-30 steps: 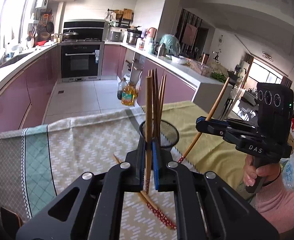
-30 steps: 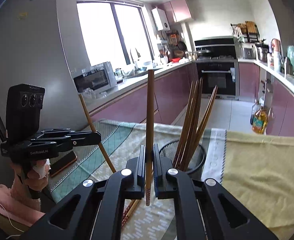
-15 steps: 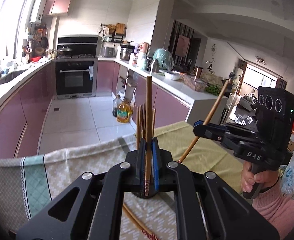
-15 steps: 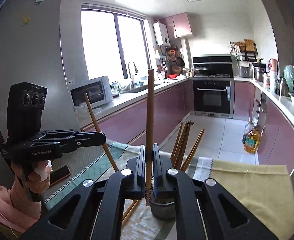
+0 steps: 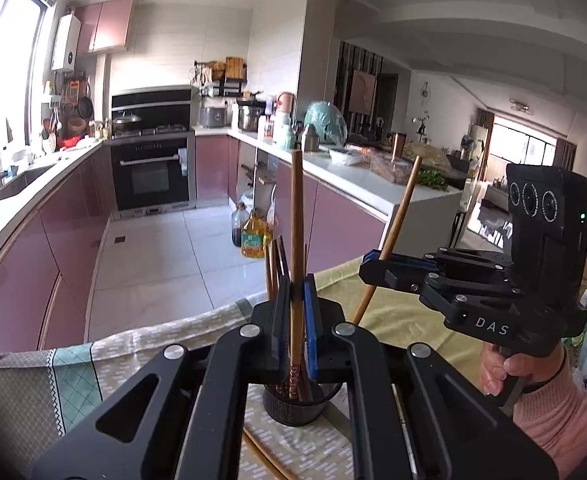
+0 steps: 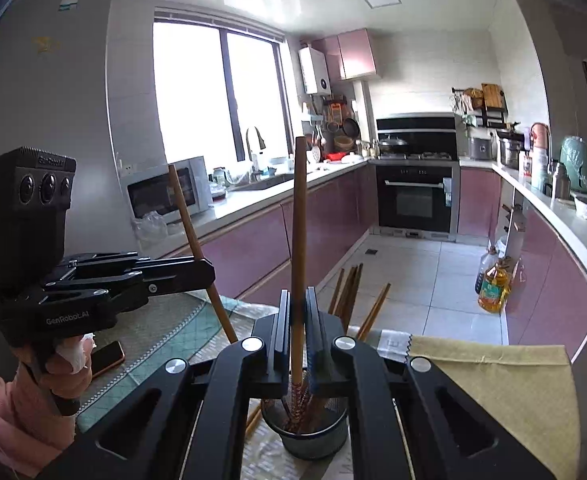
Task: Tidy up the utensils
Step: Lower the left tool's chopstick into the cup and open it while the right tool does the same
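Fingers of the left gripper (image 5: pixel 296 312) pinch one upright chopstick (image 5: pixel 296 240) above the mesh holder (image 5: pixel 293 410) on the table (image 5: pixel 33 392); the right gripper (image 6: pixel 297 328), at three o'clock, clamps another chopstick (image 6: pixel 298 240) over it.

Landmark: black oven (image 5: pixel 154 176) built into the purple cabinets at the far end of the kitchen.
Above the oven: stove (image 5: pixel 149 131) with a pan on it.
Left of the oven: sink (image 6: pixel 267 181) under the window (image 6: pixel 213 92), microwave (image 6: pixel 165 192) further along.
Right of the oven: counter (image 5: pixel 357 178) crowded with pots and bottles.
On the floor, right of the oven: oil bottle (image 5: pixel 253 238).
Nearest, well before the oven: phone (image 6: pixel 107 358) on the tablecloth (image 5: pixel 69 384).
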### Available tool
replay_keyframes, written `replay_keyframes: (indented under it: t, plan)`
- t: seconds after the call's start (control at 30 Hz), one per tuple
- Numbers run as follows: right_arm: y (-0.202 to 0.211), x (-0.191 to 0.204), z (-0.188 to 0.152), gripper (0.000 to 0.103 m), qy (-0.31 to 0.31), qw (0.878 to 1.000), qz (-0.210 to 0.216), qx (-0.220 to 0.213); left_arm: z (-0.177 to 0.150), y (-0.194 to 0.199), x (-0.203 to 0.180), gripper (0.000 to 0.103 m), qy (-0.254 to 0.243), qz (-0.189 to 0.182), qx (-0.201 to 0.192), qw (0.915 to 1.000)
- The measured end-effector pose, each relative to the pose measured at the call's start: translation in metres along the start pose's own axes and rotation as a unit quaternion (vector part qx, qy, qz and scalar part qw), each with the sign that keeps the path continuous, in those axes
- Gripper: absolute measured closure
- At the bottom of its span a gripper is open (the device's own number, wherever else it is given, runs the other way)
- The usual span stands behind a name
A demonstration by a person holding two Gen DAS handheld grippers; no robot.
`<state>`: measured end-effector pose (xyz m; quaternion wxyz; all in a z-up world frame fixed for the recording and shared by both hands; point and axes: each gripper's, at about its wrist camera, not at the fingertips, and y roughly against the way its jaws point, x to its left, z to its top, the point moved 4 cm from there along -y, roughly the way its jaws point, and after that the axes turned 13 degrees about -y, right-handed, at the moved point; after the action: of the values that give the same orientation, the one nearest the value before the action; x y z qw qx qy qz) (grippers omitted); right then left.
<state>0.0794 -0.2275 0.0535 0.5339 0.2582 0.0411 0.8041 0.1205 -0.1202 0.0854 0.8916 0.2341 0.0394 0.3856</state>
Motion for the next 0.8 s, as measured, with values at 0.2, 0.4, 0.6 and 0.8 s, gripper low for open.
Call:
replay_keyframes:
  t: [0.2, 0.4, 0.6, 0.8]
  plan:
    - [-0.025, -0.009, -0.015, 0.097, -0.007, 0.999, -0.012, 0.045, -0.015, -0.030, 0.003, 0.096, 0.004, -0.004, 0.041, 0.9991]
    - [-0.041, -0.015, -0.026, 0.097, -0.019, 0.996, -0.009, 0.081, -0.033, -0.052, 0.007, 0.096, -0.005, -0.018, 0.078, 0.9968]
    - [-0.059, -0.025, -0.032, 0.096, -0.036, 0.993, -0.022, 0.111, -0.045, -0.078, 0.012, 0.095, -0.008, -0.023, 0.108, 0.9938]
    - [-0.069, -0.037, -0.036, 0.096, -0.059, 0.990, -0.030, 0.120, -0.054, -0.100, 0.022, 0.094, 0.003, -0.020, 0.126, 0.9918]
